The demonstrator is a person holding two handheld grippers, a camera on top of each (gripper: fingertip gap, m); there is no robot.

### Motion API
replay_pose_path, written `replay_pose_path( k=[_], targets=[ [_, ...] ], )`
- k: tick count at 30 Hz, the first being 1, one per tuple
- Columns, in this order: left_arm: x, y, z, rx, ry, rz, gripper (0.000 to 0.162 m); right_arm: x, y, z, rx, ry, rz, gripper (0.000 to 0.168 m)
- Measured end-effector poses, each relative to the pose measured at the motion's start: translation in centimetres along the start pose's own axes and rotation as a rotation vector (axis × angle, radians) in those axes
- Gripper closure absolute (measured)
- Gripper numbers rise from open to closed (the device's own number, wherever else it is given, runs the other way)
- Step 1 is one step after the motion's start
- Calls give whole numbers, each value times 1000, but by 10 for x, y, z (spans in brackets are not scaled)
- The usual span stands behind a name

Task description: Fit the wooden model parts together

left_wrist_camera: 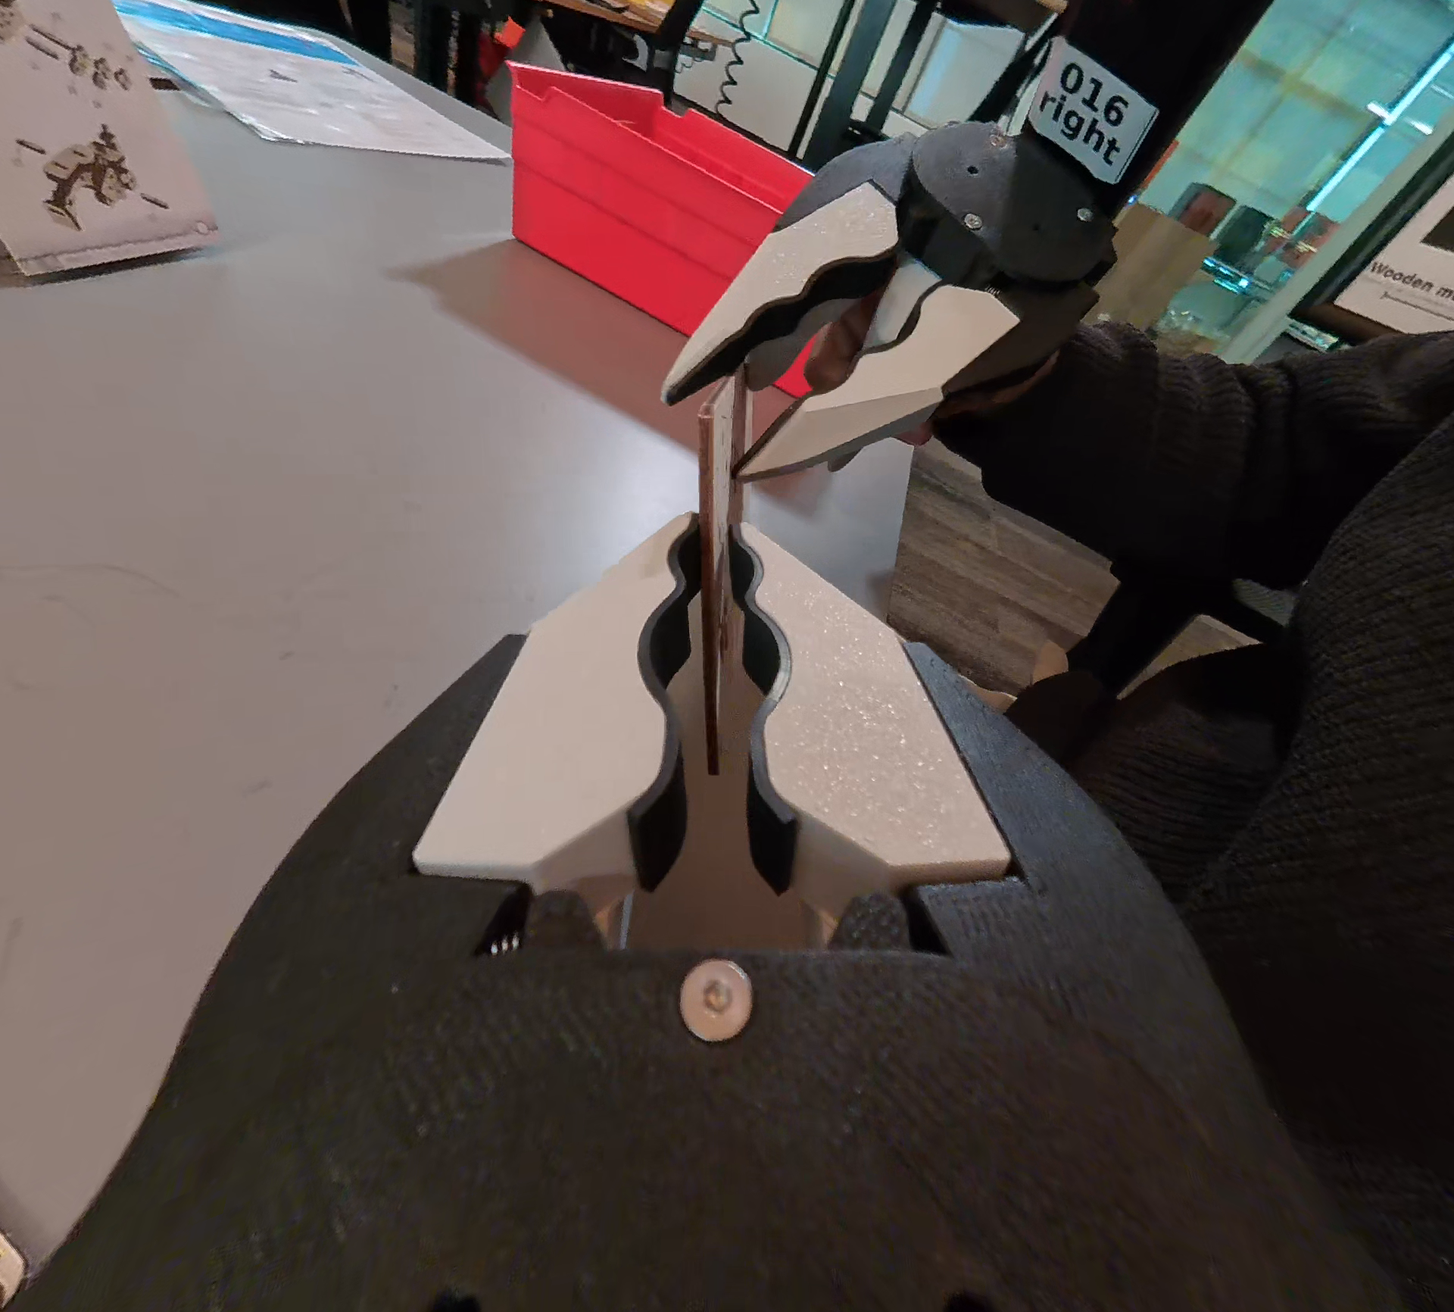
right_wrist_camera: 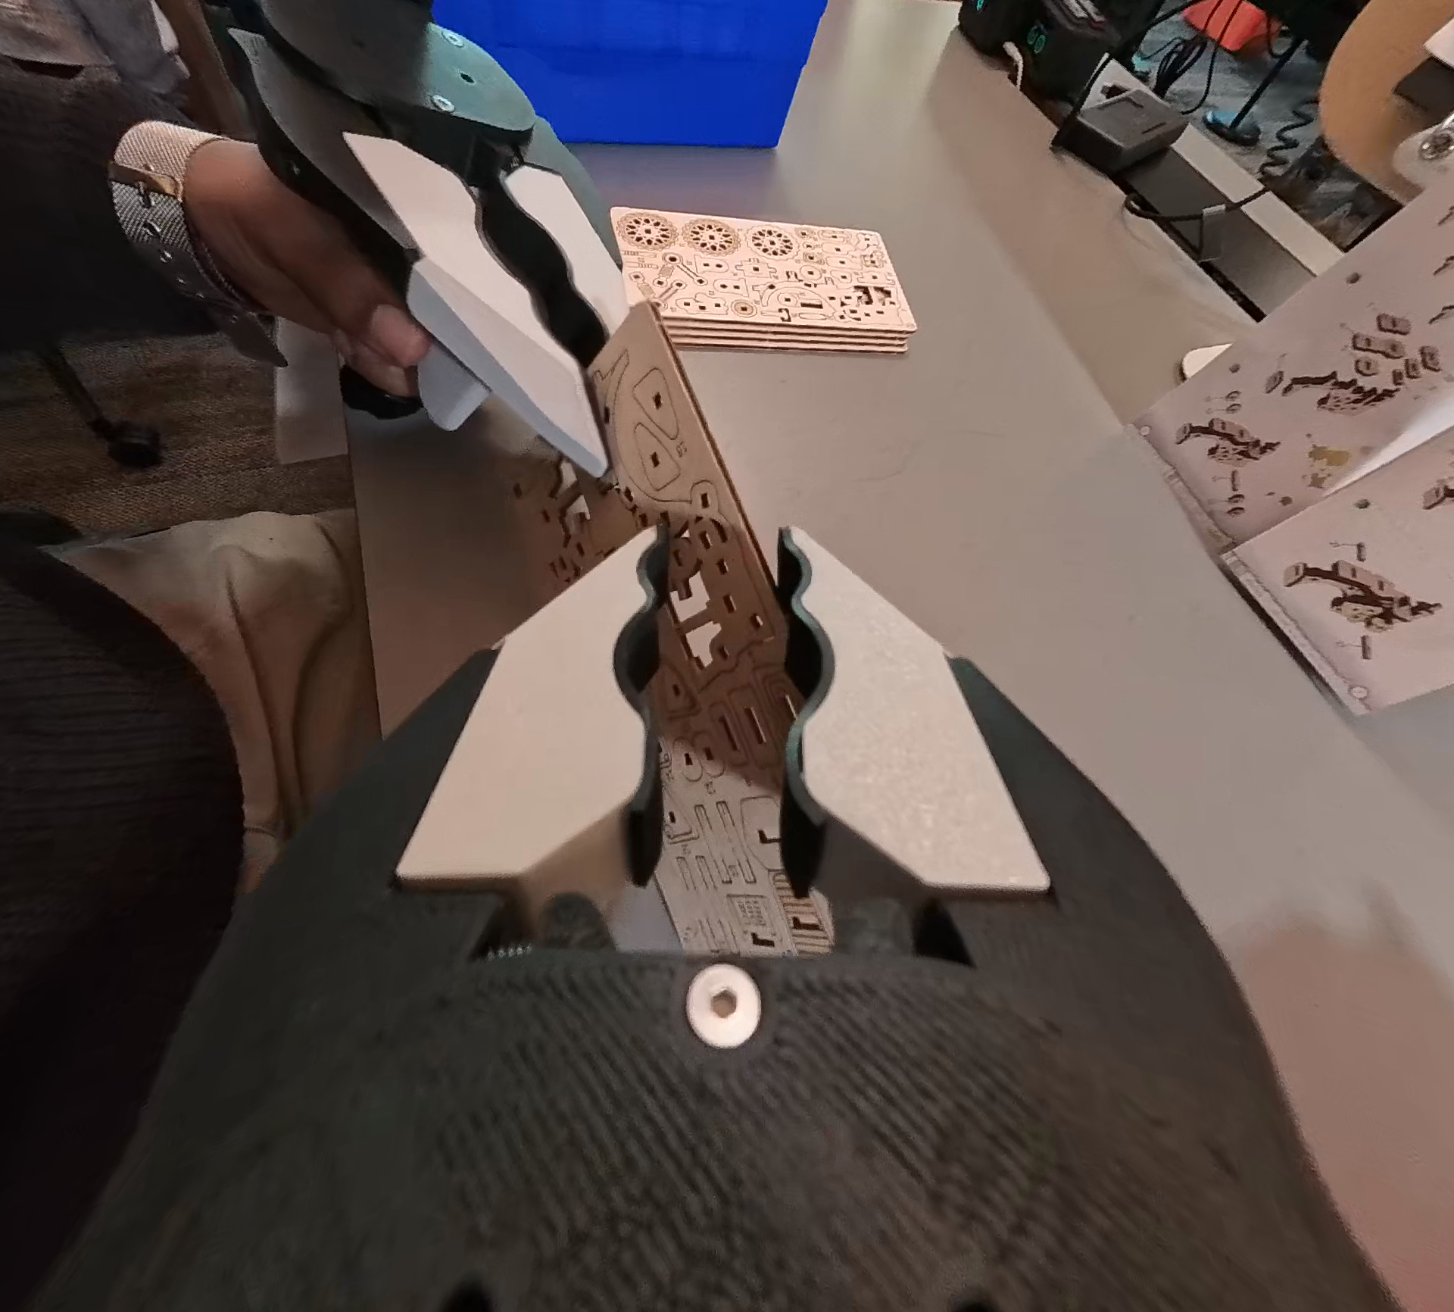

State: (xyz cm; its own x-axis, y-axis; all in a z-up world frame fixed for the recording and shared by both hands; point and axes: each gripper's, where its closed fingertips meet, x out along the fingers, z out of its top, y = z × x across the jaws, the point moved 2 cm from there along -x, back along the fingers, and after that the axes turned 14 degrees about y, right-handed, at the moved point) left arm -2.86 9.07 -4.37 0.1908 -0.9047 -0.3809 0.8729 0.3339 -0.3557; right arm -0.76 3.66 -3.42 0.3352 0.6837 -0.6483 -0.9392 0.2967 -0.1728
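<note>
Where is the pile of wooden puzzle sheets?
In the right wrist view, the stack of wooden sheets lies flat on the grey table, just in front of the blue bin, beyond the held sheet.

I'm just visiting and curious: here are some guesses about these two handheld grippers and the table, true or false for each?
1. Both the left gripper and the right gripper have the thin laser-cut wooden parts sheet between their fingers. True.
2. The sheet lies flat on the grey table. False: it is held up above it.
3. A stack of uncut wooden sheets lies on the table. True.
4. The red plastic bin is hanging from the right gripper. False: it sits on the table behind.
5. The blue plastic bin is upside down. False: it is upright.
</note>
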Motion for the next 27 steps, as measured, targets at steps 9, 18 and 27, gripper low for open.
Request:
replay_pose_path(
  k=[9, 18, 27],
  targets=[
    [2, 7, -4, -8, 25, 52, 149, -2, -9, -1, 89, 18, -18, 145],
    [-5, -2, 6, 11, -26, -8, 161, -4, -3, 2, 74, 42, -4, 134],
    [-3, -7, 2, 57, 3, -13, 161, -9, 2, 2, -15, 65, 9, 143]
  ],
)
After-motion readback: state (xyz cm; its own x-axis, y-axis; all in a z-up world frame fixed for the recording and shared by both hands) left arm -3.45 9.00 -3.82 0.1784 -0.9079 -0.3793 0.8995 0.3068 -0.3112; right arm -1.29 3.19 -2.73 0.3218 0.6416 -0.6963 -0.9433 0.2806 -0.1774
